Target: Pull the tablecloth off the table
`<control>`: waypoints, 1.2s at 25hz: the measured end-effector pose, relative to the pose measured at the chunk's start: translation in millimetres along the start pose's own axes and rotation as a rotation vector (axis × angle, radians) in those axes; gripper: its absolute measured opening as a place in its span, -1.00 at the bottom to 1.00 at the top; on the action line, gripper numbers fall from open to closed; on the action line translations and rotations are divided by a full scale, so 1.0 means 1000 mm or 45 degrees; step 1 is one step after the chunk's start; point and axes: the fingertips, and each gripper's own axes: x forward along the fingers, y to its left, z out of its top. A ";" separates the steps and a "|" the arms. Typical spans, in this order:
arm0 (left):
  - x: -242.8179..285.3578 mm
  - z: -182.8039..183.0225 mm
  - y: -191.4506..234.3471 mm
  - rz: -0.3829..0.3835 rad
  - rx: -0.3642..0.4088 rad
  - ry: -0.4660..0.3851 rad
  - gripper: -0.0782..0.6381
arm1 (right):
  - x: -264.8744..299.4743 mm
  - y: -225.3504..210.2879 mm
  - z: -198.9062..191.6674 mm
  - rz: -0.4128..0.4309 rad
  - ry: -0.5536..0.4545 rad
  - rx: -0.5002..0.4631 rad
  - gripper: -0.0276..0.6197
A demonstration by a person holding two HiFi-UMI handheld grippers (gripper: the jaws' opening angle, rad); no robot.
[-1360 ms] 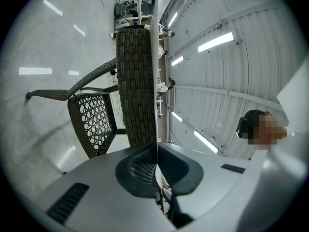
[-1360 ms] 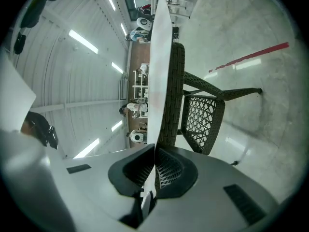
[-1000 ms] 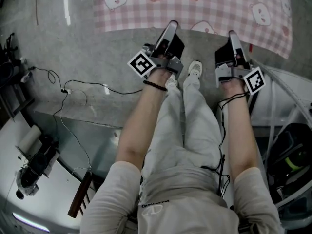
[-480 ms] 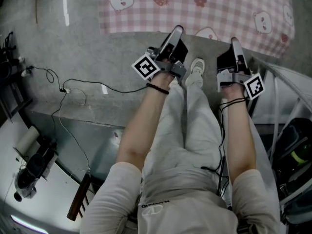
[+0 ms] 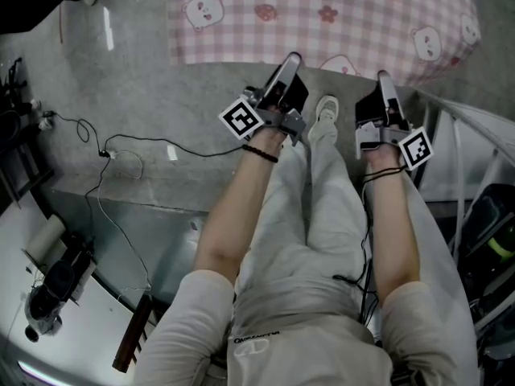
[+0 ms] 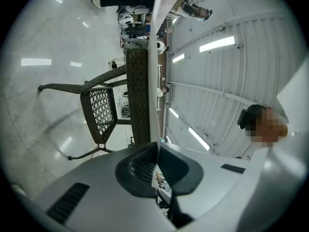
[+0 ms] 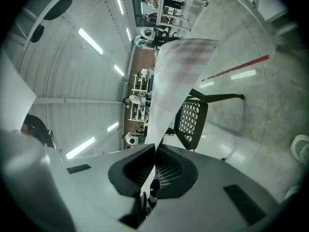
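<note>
I had my left gripper [image 5: 290,59] and right gripper [image 5: 383,79] both clamped shut on the pink checked tablecloth's [image 5: 322,14] near edge.

Our tablecloth [image 5: 338,14] is pink check with bears and flowers, spread wide. The left hand-held gripper [image 5: 291,57] and right hand-held gripper [image 5: 383,76] pinch its near edge.

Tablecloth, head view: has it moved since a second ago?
Yes. The tablecloth has slid toward the person: its near hem now lies closer to the floor cable, which has stayed put in this view.
</note>
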 end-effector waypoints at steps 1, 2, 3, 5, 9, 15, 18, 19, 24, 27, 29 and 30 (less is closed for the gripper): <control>0.000 0.000 0.000 0.001 0.001 0.001 -0.77 | 0.000 0.000 0.000 0.000 0.001 0.001 -0.88; 0.000 0.000 -0.001 0.002 0.002 0.001 -0.77 | -0.001 0.001 0.000 0.001 0.002 0.002 -0.88; 0.000 0.000 -0.001 0.004 0.002 0.000 -0.77 | -0.001 0.001 0.000 0.001 0.003 0.005 -0.88; -0.001 0.000 -0.002 0.008 0.006 -0.001 -0.77 | -0.001 0.002 -0.001 -0.001 0.008 0.011 -0.88; 0.000 0.001 -0.004 0.022 0.013 0.007 -0.77 | -0.001 0.003 -0.001 -0.014 0.016 0.015 -0.88; 0.001 0.000 -0.006 0.042 0.040 0.022 -0.77 | -0.001 -0.002 -0.001 -0.008 0.020 0.049 -0.88; 0.001 0.000 -0.008 0.036 0.057 0.033 -0.77 | -0.001 0.000 -0.002 0.006 0.030 0.044 -0.88; 0.001 0.000 -0.008 0.031 0.064 0.035 -0.77 | -0.001 0.001 -0.002 0.012 0.034 0.042 -0.88; 0.001 0.000 -0.010 0.022 0.096 0.037 -0.77 | -0.001 -0.005 -0.002 0.028 0.039 0.056 -0.88; 0.002 0.001 -0.011 0.021 0.091 0.028 -0.77 | 0.000 -0.005 -0.002 0.032 0.040 0.071 -0.88; 0.002 0.001 -0.011 0.013 0.084 0.023 -0.77 | 0.000 -0.004 -0.002 0.033 0.045 0.065 -0.88; 0.002 0.001 -0.011 0.011 0.079 0.023 -0.77 | 0.000 -0.004 -0.002 0.032 0.046 0.063 -0.88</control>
